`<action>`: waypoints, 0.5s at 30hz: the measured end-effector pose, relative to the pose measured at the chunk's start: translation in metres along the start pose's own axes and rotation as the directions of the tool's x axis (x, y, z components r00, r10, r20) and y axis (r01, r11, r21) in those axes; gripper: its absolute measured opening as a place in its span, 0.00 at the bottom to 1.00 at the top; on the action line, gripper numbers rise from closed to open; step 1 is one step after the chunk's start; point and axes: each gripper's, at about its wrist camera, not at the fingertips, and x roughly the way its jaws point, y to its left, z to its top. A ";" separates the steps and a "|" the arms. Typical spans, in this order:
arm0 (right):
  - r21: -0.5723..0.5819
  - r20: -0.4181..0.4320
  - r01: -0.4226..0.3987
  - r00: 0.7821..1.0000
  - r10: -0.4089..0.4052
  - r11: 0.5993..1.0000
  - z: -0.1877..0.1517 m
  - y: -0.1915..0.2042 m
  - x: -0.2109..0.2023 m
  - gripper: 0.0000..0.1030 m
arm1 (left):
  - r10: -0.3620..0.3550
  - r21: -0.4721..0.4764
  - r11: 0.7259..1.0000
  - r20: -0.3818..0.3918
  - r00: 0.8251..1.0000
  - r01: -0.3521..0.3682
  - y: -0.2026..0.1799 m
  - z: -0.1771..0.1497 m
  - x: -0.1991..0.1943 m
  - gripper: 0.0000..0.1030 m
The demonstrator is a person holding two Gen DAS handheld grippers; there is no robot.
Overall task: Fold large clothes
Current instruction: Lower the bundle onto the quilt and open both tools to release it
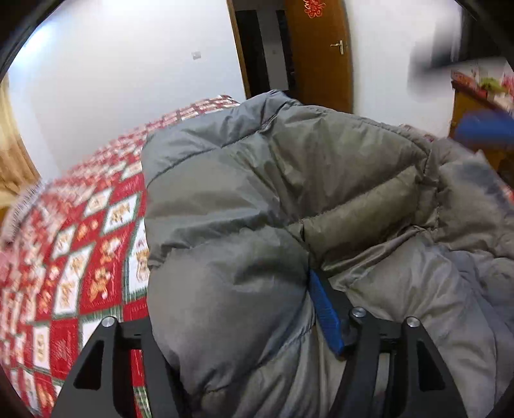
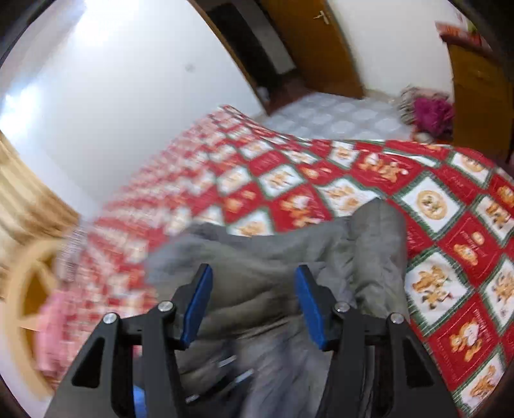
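Jacket [image 2: 273,257] btwn right tool [image 2: 253,308] pads

I see a grey puffer jacket [image 1: 244,199] with quilted seams, olive-tinged where light catches it. Under it my view shows a bedspread [image 1: 80,244] in a red-and-white diamond check with green borders and orange bear figures. The pads [image 2: 199,305] on my right gripper [image 2: 253,305] are blue, its frame black; my left gripper's [image 1: 244,308] one visible pad [image 1: 324,312] is blue too. The wall [image 1: 128,80] is white, the door [image 1: 316,54] orange-brown with a red ornament [image 1: 314,8]. Something magenta [image 2: 432,114] lies on the pale floor [image 2: 331,119].
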 end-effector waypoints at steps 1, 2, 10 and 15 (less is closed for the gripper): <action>-0.020 -0.018 0.051 0.999 -0.052 0.998 -0.009 -0.004 0.014 0.47 | -0.026 -0.028 0.999 -0.008 1.000 0.026 0.010 -0.001 -0.003 0.67; -0.035 -0.033 0.074 0.997 -0.075 0.997 -0.017 -0.009 0.023 0.42 | -0.046 -0.060 0.997 -0.012 0.999 0.046 0.021 -0.002 -0.006 0.71; -0.218 0.111 0.229 0.971 -0.209 0.949 -0.063 -0.043 0.027 0.34 | 0.044 -0.104 0.994 0.099 0.994 -0.034 0.049 0.053 -0.015 0.87; -0.189 0.079 0.162 0.986 -0.150 0.969 -0.055 -0.063 0.038 0.36 | 0.103 -0.026 0.994 -0.032 0.994 -0.104 0.025 0.070 0.057 0.89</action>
